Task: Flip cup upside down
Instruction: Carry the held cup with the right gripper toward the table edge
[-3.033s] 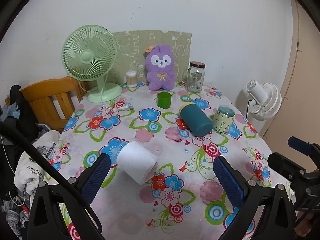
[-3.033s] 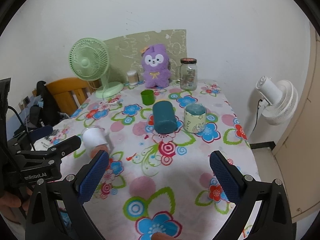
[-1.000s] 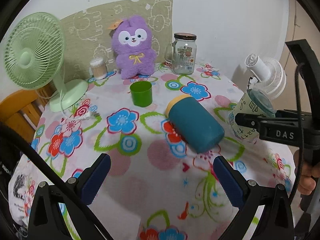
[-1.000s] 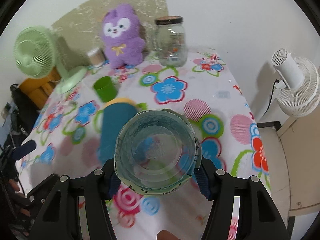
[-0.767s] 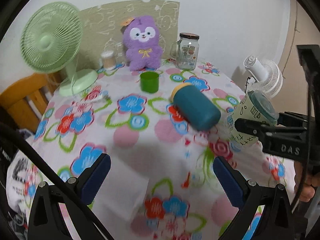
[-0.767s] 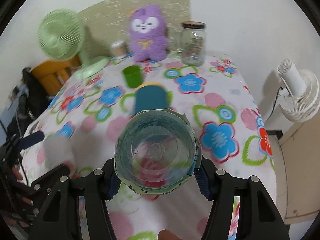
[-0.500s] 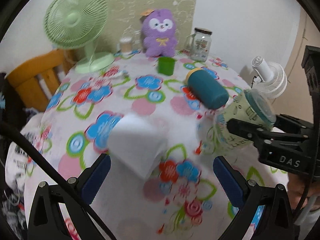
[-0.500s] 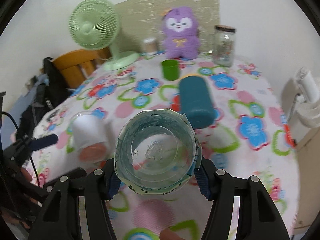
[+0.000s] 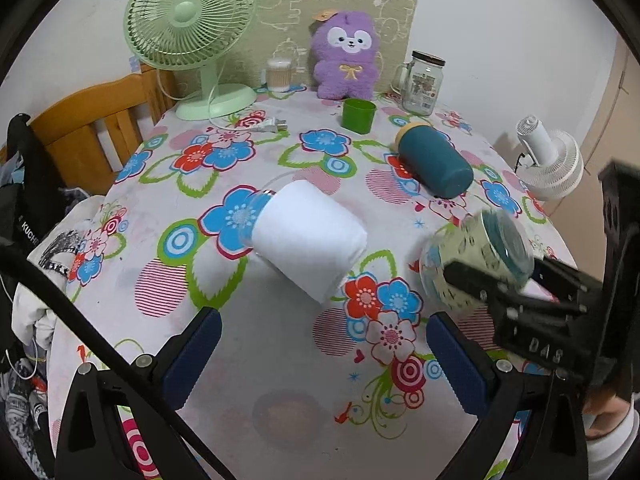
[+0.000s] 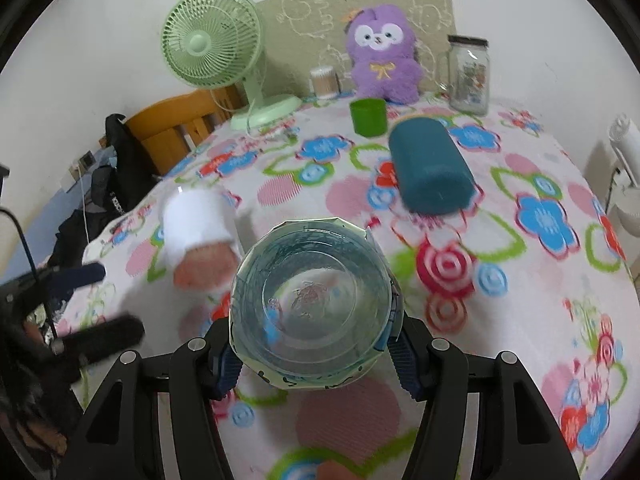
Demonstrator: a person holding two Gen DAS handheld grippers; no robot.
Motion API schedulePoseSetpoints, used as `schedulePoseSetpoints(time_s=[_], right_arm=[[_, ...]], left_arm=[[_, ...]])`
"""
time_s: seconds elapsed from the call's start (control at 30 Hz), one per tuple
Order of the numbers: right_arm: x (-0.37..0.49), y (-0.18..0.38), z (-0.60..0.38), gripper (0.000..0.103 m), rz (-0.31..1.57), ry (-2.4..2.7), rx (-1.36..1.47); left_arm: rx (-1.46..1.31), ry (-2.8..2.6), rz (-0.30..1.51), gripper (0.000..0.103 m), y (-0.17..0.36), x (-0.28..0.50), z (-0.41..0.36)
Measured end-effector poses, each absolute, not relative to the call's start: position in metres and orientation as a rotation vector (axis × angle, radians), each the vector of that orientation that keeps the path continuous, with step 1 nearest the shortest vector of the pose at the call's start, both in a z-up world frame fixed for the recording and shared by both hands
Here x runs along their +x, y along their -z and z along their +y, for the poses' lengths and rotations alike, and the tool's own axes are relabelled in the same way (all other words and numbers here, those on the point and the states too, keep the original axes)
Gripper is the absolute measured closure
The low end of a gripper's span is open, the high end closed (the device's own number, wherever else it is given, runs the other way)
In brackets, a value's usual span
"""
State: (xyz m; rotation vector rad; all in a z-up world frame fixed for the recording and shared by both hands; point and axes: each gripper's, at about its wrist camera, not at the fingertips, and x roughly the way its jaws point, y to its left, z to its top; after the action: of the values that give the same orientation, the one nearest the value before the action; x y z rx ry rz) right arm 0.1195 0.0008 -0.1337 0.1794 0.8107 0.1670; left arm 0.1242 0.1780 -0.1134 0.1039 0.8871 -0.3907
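Right gripper (image 10: 316, 354): clamped on the glass cup (image 10: 314, 304), blue pads against both sides.
Left gripper (image 9: 320, 356): jaws spread wide, holding nothing.
Cup: held above the floral tablecloth (image 9: 280, 360), tilted, blurred in left view.
Nearby: white paper roll (image 9: 310, 234) lay on its side; teal bottle (image 9: 434, 166) lay beyond.

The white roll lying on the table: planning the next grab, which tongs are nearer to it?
Left. The left tongs hang open just in front of the white roll; the right tongs, shut on the cup, sit off to its side.
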Motion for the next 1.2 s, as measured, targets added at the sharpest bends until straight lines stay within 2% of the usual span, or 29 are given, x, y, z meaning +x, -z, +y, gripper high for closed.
schedulePoseSetpoints(time_s=[0.33,0.57,0.7,1.1,1.2], right_arm=[[0.067,0.143,-0.005,0.039,0.814,-0.116,0.135],[0.072,0.127,-0.005,0.038,0.795,-0.126,0.1],[0.085,0.128,-0.003,0.027,0.861,-0.111,0.05],[0.115,0.102,0.003,0.026,1.005,-0.135,-0.112],[0.122,0.107,0.003,0.026,1.095,-0.127,-0.123]], left_arm=[[0.105,0.443,0.892,0.0,0.114,0.118,0.162],[0.115,0.443,0.88,0.0,0.109,0.112,0.16],[0.104,0.408,0.869,0.0,0.105,0.113,0.171],[0.068,0.395,0.862,0.0,0.101,0.115,0.188],[0.071,0.392,0.861,0.0,0.101,0.115,0.188]])
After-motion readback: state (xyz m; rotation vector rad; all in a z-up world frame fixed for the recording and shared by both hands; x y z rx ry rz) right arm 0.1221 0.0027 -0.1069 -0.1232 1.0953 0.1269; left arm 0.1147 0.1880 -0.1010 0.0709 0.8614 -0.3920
